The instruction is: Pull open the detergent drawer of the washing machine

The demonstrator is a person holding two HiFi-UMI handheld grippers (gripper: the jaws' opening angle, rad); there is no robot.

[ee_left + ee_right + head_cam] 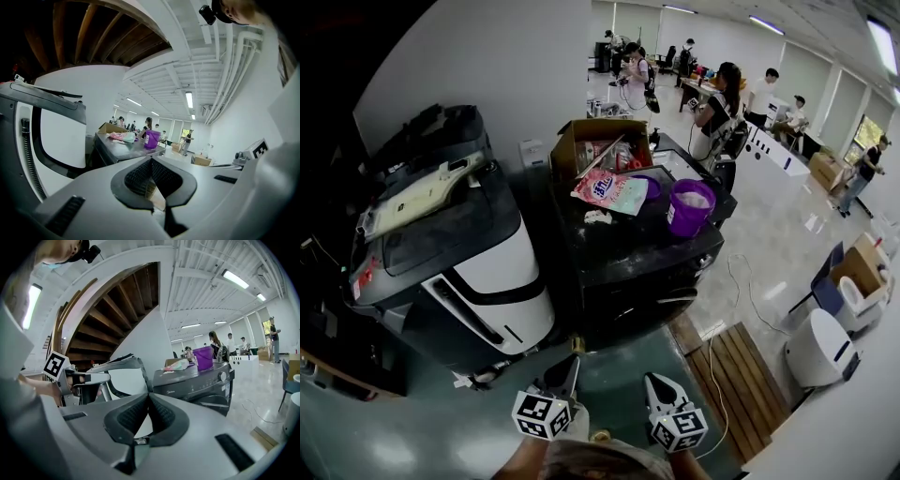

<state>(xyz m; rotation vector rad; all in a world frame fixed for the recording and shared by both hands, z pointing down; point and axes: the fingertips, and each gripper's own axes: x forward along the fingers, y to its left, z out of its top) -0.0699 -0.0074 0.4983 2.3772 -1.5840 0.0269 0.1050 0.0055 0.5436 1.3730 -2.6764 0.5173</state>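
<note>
A dark front-loading washing machine [623, 258] stands ahead of me, its control panel and knob [220, 377] facing the right gripper view. I cannot make out the detergent drawer's front on that panel. A purple bucket [689, 206], a cardboard box [600, 141] and a detergent bag [609, 190] sit on its top. My left gripper [570, 367] and right gripper [654, 384] hang side by side at the bottom of the head view, short of the machine and touching nothing. The pads of the left gripper [151, 161] meet with nothing between them. The right gripper [149, 397] is shut and empty too.
A white-and-dark machine [478, 272] with a tilted lid stands close on the left. A wooden pallet [741, 375], a cable [712, 375] and a white round appliance [820, 352] are on the floor at the right. Several people stand at tables at the far end.
</note>
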